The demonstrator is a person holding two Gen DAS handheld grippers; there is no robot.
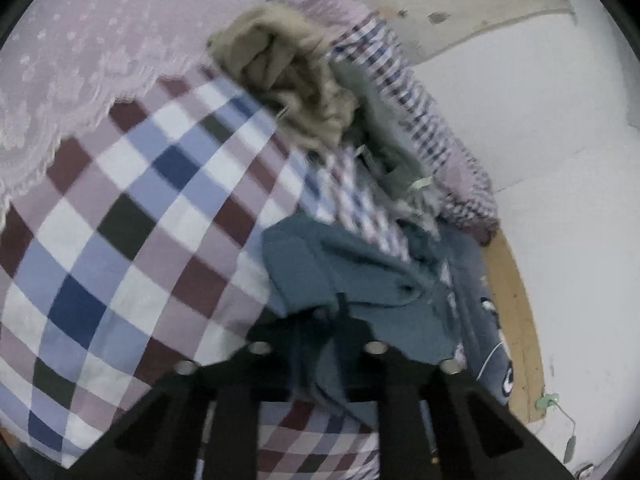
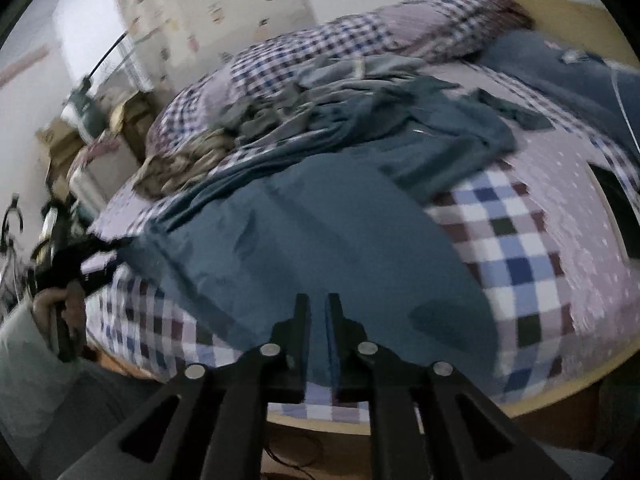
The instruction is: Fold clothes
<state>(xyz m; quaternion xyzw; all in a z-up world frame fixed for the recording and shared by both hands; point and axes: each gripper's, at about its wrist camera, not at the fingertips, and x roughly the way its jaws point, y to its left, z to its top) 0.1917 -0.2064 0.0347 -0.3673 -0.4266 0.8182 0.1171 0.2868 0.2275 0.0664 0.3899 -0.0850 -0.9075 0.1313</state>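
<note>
A blue-grey garment (image 2: 320,232) lies spread across the checked bed sheet (image 2: 508,248). In the left wrist view its near edge (image 1: 360,280) bunches up into my left gripper (image 1: 340,314), which is shut on it. The right wrist view shows that gripper (image 2: 106,252) at the garment's left corner, held by a hand (image 2: 56,300). My right gripper (image 2: 318,304) hovers over the garment's near edge. Its fingers stand a narrow gap apart, and only the cloth lying below shows through the gap.
A crumpled tan garment (image 1: 288,80) and a grey-green one (image 1: 384,140) lie further back on the bed. A dark blue printed item (image 1: 492,320) lies by the wooden bed edge (image 1: 516,320). A lilac lace cover (image 1: 80,60) lies over the sheet. Cardboard boxes (image 2: 64,140) stand beside the bed.
</note>
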